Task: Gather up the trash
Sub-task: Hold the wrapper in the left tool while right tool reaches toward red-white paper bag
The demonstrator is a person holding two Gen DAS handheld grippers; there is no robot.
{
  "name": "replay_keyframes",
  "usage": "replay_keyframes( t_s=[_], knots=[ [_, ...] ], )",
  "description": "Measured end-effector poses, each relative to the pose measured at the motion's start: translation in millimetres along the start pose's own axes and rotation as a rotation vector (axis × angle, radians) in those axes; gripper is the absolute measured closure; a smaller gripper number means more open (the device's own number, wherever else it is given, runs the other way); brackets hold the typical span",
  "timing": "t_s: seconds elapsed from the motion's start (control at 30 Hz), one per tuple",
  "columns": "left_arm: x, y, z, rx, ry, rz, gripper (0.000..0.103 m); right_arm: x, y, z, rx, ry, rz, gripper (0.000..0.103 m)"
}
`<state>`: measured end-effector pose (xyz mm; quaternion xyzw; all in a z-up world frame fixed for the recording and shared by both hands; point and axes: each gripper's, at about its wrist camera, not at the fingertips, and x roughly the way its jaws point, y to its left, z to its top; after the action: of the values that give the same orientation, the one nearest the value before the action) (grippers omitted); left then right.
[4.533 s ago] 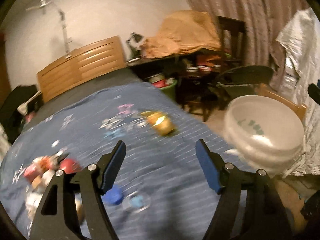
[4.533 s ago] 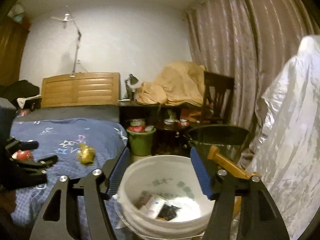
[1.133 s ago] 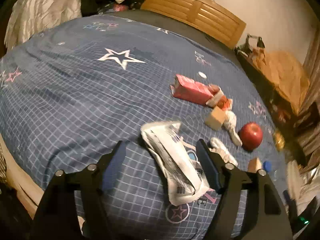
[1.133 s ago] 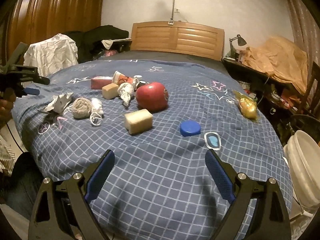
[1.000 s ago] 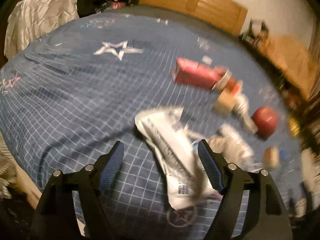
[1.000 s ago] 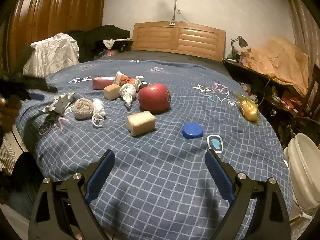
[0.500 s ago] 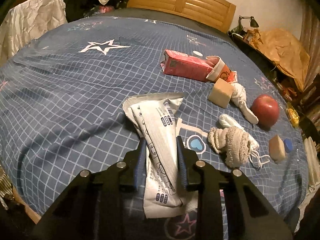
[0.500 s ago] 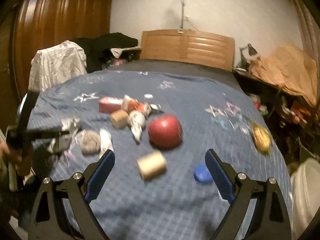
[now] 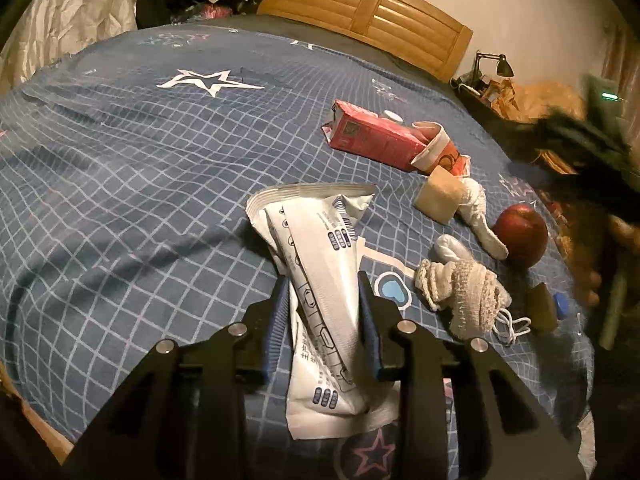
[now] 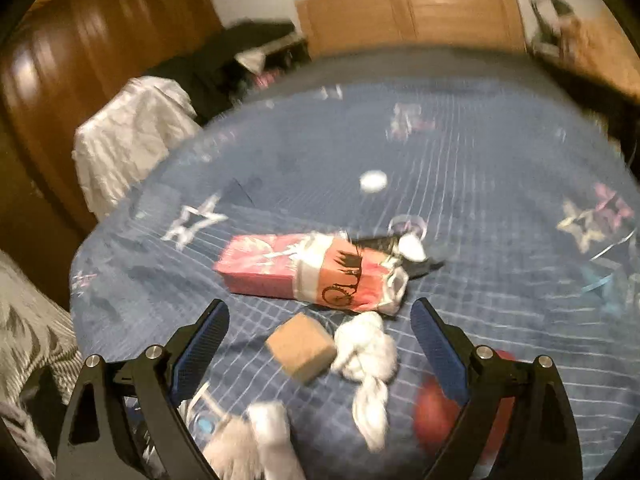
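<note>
On the blue checked bed (image 9: 120, 168), the left gripper (image 9: 325, 322) is clamping its jaws on a white foil wrapper (image 9: 320, 264).

Near the right gripper (image 10: 320, 344), whose jaws are hanging spread wide and holding nothing, a tan block (image 10: 301, 346) and a knotted white cloth (image 10: 366, 354) are lying side by side; past them a pink carton (image 10: 260, 266) is lying flat, and the wooden headboard (image 10: 412, 10) is standing farthest back.

Both claws match — the left claw (image 9: 325, 300) and right claw (image 10: 320, 344) have matte black frames, silver screw heads, and blue ribbed finger pads (image 10: 202, 346).
</note>
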<state>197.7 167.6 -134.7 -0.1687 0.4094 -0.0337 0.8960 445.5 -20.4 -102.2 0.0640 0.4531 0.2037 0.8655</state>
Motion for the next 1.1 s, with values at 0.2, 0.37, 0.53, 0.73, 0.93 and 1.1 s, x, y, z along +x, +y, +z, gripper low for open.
replay_keyframes(
  t_s=[0.2,0.37,0.53,0.73,0.93,1.1],
  knots=[
    [-0.6,4.7,-1.2,-0.009,-0.002,-0.026,0.069,48.8,-2.6,5.3,0.031,0.020,-0.056,0.017],
    [-1.3,6.7,-1.5,-0.014,-0.004,-0.037,0.069,40.9,-9.3,5.6,0.011,-0.001,-0.048,0.032],
    [-2.9,7.4,-1.8,-0.016,-0.002,-0.036,0.070,-3.7,-9.6,13.1,0.034,-0.069,0.000,0.093],
    [-1.8,5.6,-0.3,-0.017,0.000,-0.032,0.070,-60.0,-10.7,11.2,-0.004,-0.150,0.008,0.098],
    [-0.3,4.6,0.3,-0.015,-0.001,-0.025,0.070,-89.5,-22.9,-7.2,0.009,-0.172,0.037,0.102],
    [0.0,5.6,0.2,-0.014,-0.004,-0.029,0.070,-133.1,-35.3,-28.7,0.025,-0.220,0.082,0.102]
  ],
)
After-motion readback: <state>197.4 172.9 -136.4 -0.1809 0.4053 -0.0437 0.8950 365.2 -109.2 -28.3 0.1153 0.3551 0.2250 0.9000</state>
